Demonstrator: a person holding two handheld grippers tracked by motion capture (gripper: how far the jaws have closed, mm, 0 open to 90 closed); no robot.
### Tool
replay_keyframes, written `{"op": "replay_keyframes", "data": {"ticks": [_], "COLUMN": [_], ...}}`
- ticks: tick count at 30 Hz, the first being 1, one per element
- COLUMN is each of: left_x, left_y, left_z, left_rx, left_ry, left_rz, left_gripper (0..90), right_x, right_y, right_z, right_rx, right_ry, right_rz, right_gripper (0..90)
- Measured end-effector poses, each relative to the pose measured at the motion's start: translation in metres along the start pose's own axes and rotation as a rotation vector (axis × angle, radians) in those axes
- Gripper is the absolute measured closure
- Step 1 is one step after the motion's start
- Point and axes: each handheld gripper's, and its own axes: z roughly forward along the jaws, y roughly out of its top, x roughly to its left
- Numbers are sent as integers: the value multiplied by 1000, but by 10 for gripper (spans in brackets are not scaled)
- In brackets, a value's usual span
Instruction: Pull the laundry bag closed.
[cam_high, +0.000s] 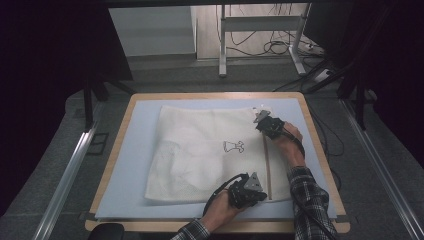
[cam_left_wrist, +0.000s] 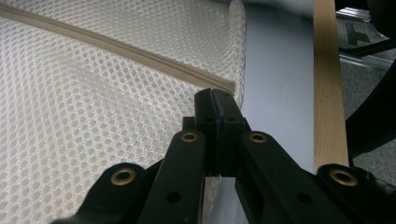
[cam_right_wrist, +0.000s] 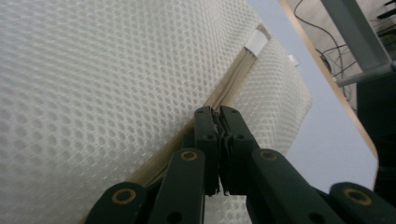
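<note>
A white mesh laundry bag (cam_high: 210, 150) lies flat on the blue surface (cam_high: 135, 150). The left claw (cam_left_wrist: 215, 100) clamps its zipper (cam_left_wrist: 116, 46) end (near corner); the right claw (cam_right_wrist: 215, 114) pinches the zipper farther along.

The small dark print (cam_high: 233, 146) on the mesh bag (cam_high: 200, 150) is too small to tell. In the right gripper view, whatever the right gripper (cam_right_wrist: 218, 112) pinches at the zipper (cam_right_wrist: 231, 88) is hidden between its closed jaws.
</note>
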Motion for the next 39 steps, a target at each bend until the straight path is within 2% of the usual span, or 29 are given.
{"op": "replay_keyframes", "data": {"ticks": [20,39], "left_x": [1,1], "left_y": [0,0], "left_z": [0,0], "left_rx": [1,1], "left_ry": [-7,-7], "left_rz": [-13,-15], "left_gripper": [899,899], "right_x": [-13,-24], "right_y": [10,18], "right_z": [15,21], "right_rx": [-7,-17], "right_ry": [-3,-5], "right_rz": [42,68], "right_gripper": [860,860]}}
